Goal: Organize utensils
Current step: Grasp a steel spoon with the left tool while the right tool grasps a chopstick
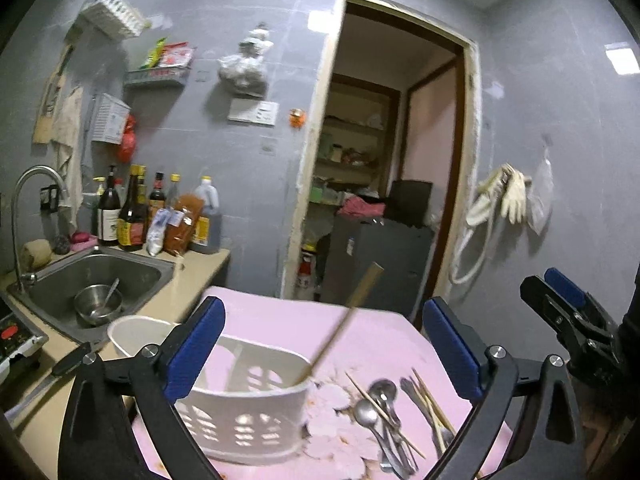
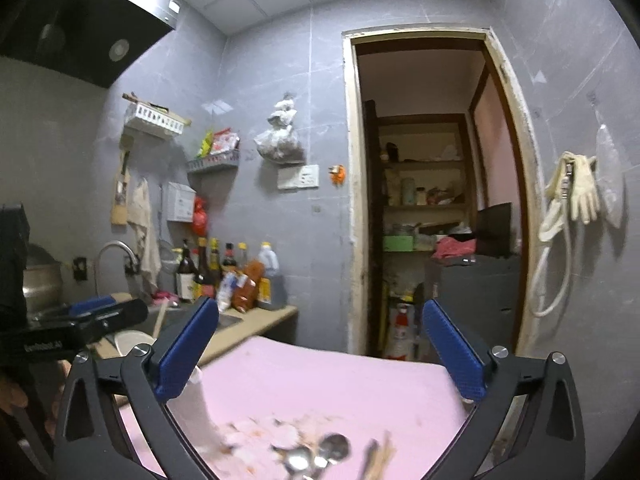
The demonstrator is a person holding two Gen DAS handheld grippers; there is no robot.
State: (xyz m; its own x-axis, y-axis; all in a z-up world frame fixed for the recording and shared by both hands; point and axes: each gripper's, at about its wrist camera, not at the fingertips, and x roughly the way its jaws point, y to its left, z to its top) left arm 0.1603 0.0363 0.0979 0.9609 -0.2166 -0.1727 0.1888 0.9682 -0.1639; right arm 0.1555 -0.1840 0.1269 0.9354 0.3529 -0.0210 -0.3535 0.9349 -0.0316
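At the far left a steel sink with a bowl in it was seen. On the pink table, a white slotted basket was set, a wooden utensil leaning inside it. The left gripper was held with jaws wide apart, nothing between them. Just right of the basket, spoons and chopsticks were piled loose. The right gripper was likewise spread, gripping nothing.

One white utensil basket holds one wooden-handled utensil; about three metal spoons and several chopsticks lie beside it.
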